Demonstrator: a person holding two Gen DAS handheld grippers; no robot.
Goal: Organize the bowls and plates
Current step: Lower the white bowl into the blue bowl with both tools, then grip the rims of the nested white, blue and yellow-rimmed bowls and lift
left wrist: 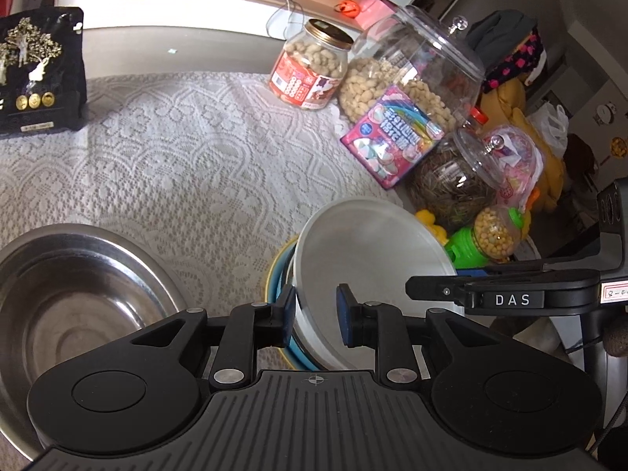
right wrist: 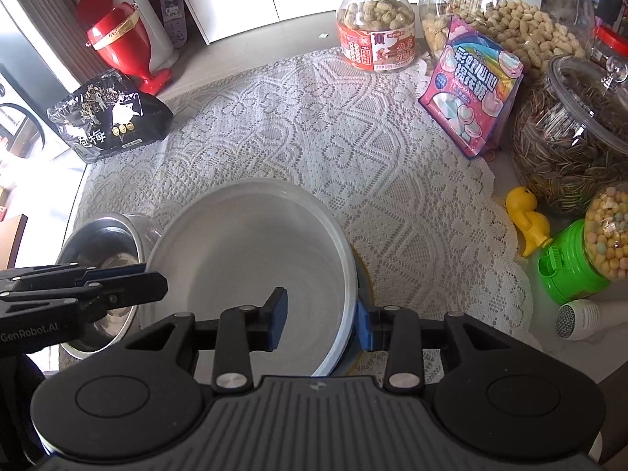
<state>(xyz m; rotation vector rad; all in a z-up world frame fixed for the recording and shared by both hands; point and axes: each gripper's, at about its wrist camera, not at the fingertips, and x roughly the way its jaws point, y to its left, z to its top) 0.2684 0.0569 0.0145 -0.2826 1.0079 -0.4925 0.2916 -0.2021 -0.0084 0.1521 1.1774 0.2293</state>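
A white bowl (left wrist: 373,251) (right wrist: 251,243) rests tilted in a blue bowl with a yellow rim (left wrist: 279,274) on the lace cloth. My left gripper (left wrist: 316,314) is shut on the white bowl's left rim, one pad outside the wall and one inside. My right gripper (right wrist: 320,322) straddles the right rim with its jaws open. Its inner pad (right wrist: 276,318) stands clear of the wall, inside the bowl. A steel bowl (left wrist: 78,294) (right wrist: 102,251) sits empty just left of the stack.
Along the right edge stand a peanut jar (right wrist: 373,19), a large glass jar (left wrist: 416,66), a pink candy bag (right wrist: 471,90), a seed jar (right wrist: 569,137), a yellow duck (right wrist: 526,223) and a green dispenser (right wrist: 569,271). A black pouch (right wrist: 110,117) lies far left.
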